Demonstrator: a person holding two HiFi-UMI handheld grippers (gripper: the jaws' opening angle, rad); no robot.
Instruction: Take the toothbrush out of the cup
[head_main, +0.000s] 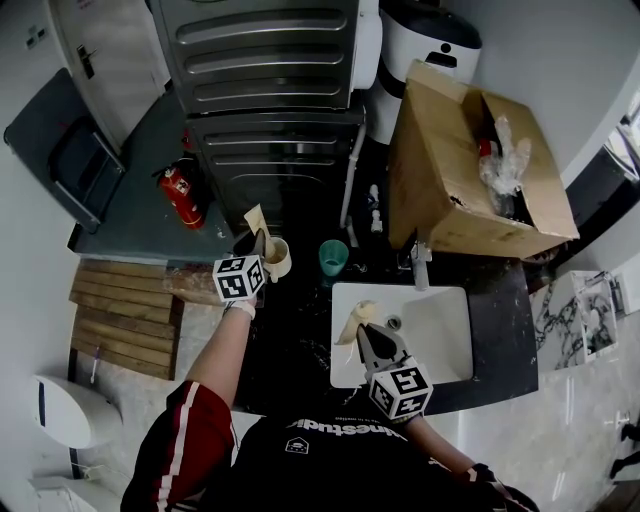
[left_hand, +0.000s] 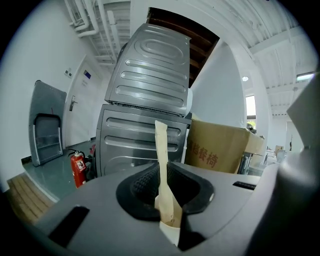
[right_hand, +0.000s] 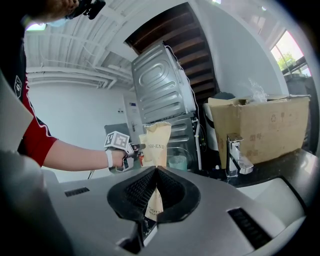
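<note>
Jaws clamped: left gripper (head_main: 262, 240) on wrapped toothbrush (left_hand: 162, 160) beside cup (head_main: 280, 258), right gripper (head_main: 368, 338) on second packet (right_hand: 156, 140) over sink (head_main: 440, 330). We judge: lift clear next.

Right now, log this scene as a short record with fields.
left tool: closed on a paper-wrapped toothbrush, beside the beige cup
right tool: closed on a second paper sleeve, over the sink
teal cup: upright on the counter, between the beige cup and the faucet
cardboard box: open, on the counter
</note>
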